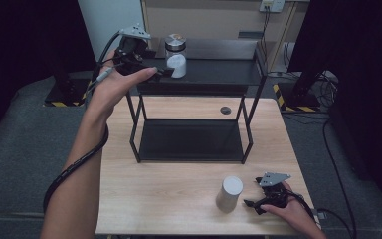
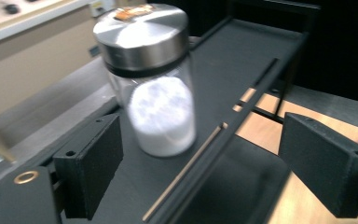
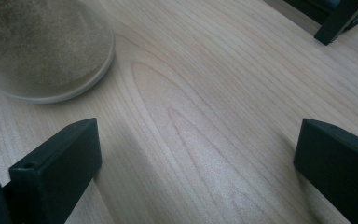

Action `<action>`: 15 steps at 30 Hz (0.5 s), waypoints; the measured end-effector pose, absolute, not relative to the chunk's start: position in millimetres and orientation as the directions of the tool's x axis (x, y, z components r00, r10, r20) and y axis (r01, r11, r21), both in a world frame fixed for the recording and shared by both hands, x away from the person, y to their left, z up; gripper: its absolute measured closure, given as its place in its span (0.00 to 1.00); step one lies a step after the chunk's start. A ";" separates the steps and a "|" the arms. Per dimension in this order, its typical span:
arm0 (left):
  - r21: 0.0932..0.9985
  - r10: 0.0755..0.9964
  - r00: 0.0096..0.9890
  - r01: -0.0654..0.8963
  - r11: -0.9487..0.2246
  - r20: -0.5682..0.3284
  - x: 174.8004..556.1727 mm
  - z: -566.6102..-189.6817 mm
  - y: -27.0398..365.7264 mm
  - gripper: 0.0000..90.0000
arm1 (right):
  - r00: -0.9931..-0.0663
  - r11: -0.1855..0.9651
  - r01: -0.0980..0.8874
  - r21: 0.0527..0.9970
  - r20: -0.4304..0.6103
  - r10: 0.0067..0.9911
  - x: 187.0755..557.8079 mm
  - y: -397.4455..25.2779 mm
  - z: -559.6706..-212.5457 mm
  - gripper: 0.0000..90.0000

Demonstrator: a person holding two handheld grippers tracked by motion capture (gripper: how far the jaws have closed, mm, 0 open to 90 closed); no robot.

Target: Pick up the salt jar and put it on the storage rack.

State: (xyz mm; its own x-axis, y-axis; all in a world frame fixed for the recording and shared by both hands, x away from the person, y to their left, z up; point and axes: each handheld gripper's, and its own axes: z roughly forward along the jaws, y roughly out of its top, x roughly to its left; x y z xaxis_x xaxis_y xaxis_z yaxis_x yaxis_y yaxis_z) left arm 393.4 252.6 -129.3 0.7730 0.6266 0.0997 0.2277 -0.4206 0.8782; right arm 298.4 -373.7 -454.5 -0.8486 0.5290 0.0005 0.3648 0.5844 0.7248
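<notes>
A glass jar (image 1: 175,56) with a metal lid and white powder stands upright on the top shelf of a black two-tier rack (image 1: 219,69). My left gripper (image 1: 160,71) is open just left of it. In the left gripper view the jar (image 2: 154,79) stands a little ahead of the gripper (image 2: 205,158), and neither pad touches it. Near the front of the wooden table (image 1: 179,199) stands a pale cylindrical jar (image 1: 229,193). My right gripper (image 1: 252,205) lies low beside it, open and holding nothing. In the right gripper view the jar's base (image 3: 42,46) is ahead of the left jaw of that gripper (image 3: 191,163).
The rack's lower shelf (image 1: 189,139) holds nothing. A small dark round cap (image 1: 225,110) sits in the table behind the rack. A rack leg (image 3: 340,18) shows at the top right of the right gripper view. Grey floor and cables surround the table.
</notes>
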 end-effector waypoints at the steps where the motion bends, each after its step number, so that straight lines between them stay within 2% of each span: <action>1: 0.877 0.613 0.783 0.221 -0.427 0.102 393.7 -129.9 254.7 0.14 | -0.849 0.584 0.365 0.725 0.000 0.529 298.4 -373.7 -454.5 0.02; 10: 0.866 0.508 0.853 0.160 -0.474 0.120 395.6 -136.3 257.1 0.13 | -0.849 0.585 0.364 0.725 0.000 0.529 298.4 -373.7 -454.5 0.02; 15: 0.856 0.484 0.867 0.161 -0.491 0.115 397.5 -143.5 252.4 0.13 | -0.849 0.584 0.364 0.725 0.000 0.529 298.4 -373.7 -454.6 0.02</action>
State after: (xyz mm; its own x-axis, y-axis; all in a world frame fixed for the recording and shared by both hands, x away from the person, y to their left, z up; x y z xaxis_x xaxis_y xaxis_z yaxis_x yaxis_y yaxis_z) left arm 397.5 252.4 -143.5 0.8674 0.4842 0.1147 0.1610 -0.4912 0.8561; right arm 298.4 -373.7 -454.6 -0.8487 0.5289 0.0000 0.3641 0.5843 0.7253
